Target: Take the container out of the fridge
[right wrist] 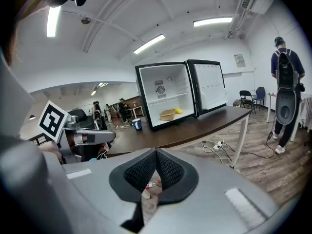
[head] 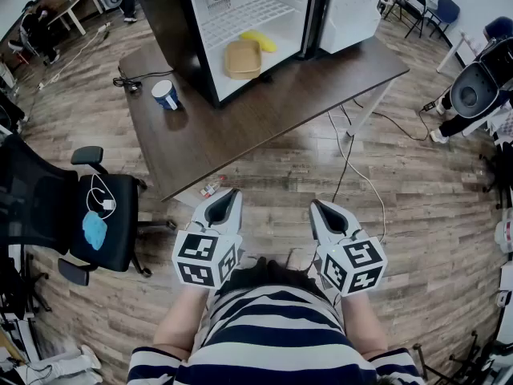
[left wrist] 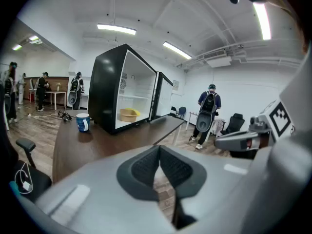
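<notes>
Head view: task not yet begun. The container sits on the lower level of the open fridge. Left gripper and right gripper hang well short of the table, jaws together, nothing between them. Print on the cup is illegible.

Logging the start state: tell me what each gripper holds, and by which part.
Nothing is held. The left gripper and right gripper are both shut on empty air; the container sits in the fridge, untouched.

Dark wood table, glossy black fridge
</notes>
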